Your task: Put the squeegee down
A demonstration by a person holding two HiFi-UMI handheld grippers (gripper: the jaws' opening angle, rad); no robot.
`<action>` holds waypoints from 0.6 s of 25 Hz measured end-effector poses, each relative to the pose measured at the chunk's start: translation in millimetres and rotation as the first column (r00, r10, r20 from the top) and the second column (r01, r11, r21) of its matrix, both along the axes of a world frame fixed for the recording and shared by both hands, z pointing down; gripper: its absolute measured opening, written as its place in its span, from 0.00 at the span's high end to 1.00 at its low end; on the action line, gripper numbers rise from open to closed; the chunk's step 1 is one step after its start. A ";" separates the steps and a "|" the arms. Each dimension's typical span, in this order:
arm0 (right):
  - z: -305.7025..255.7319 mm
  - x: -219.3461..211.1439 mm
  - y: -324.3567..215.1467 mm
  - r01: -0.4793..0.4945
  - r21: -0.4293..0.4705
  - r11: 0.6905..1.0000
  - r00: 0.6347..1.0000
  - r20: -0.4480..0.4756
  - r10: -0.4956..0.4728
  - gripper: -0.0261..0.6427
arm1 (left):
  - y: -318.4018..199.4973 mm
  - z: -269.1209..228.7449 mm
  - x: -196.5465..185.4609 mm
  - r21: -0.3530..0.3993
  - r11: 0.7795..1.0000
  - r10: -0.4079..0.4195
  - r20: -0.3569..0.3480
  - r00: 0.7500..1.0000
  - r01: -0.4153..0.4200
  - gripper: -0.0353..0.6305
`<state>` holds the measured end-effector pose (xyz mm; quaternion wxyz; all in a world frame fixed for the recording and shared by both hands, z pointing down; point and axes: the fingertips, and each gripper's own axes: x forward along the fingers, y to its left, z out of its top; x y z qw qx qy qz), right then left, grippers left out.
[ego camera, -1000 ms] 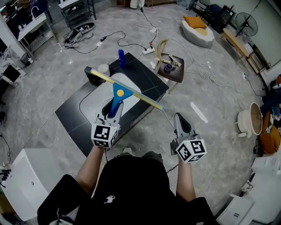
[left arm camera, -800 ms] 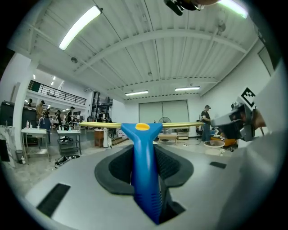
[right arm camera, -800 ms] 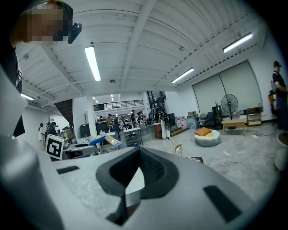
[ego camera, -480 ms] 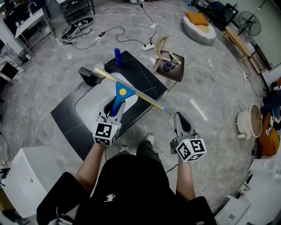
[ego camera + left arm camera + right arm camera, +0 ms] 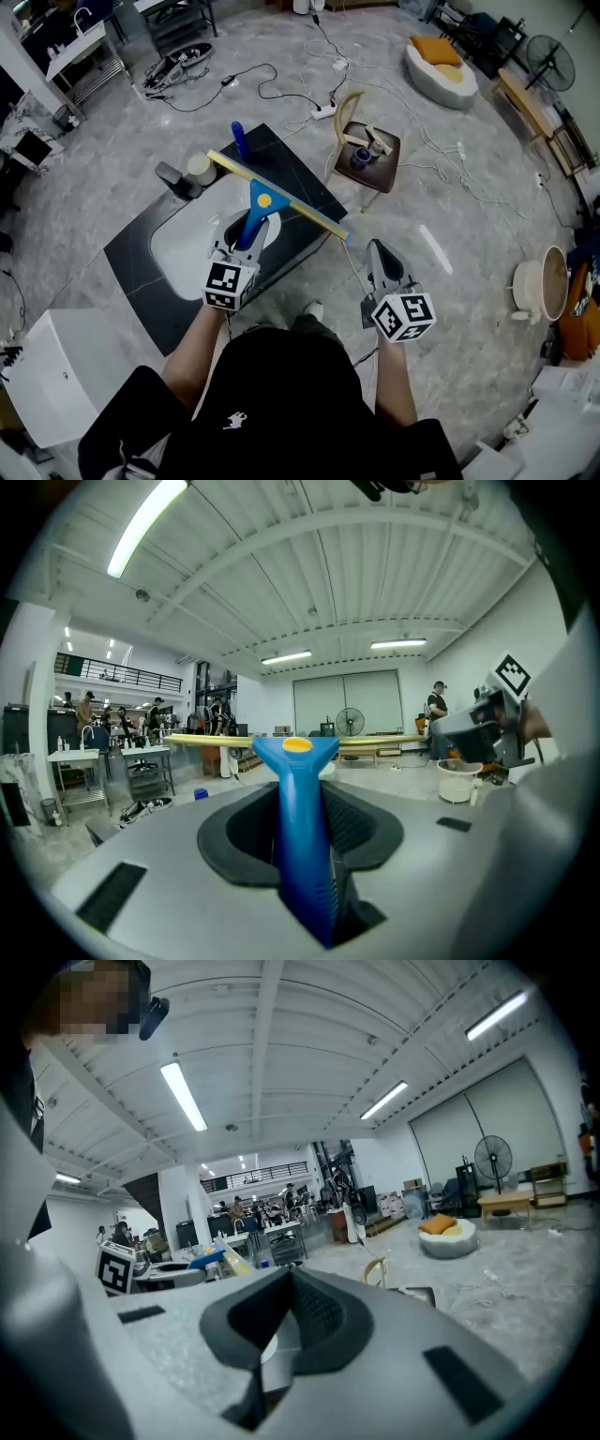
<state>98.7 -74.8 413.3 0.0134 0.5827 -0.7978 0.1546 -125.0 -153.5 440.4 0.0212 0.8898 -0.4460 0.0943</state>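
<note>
Black table [image 5: 298,178]: blue bottle [image 5: 237,139], perhaps cup [image 5: 198,167]

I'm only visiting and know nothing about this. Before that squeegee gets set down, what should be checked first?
1. Grip on the squeegee: ok. The left gripper has its fingers shut on the blue handle.
2. Surface underneath: ok. The squeegee hangs over the black table and its white basin.
3. Blade attitude: ok. It is roughly level in the left gripper view.
4. Room at the blade's far end: cannot tell. The blue bottle and the cup stand close by.
5. Right gripper: ok. It is shut, empty and off to the side of the table.
</note>
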 end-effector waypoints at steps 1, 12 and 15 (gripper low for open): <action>2.0 5.6 -5.0 0.009 -0.003 1.000 1.000 0.004 -0.009 0.96 | -3.2 1.2 5.9 -0.002 1.000 -0.006 0.006 1.000 0.006 0.75; 22.8 59.5 -48.4 0.092 -0.021 0.996 0.995 0.039 -0.091 0.96 | -32.8 16.0 61.0 -0.019 0.998 -0.058 0.068 0.996 0.060 0.75; 29.5 66.3 -56.0 0.097 -0.034 0.995 0.994 0.047 -0.095 0.96 | -41.0 23.2 67.0 -0.032 0.998 -0.059 0.087 0.994 0.062 0.75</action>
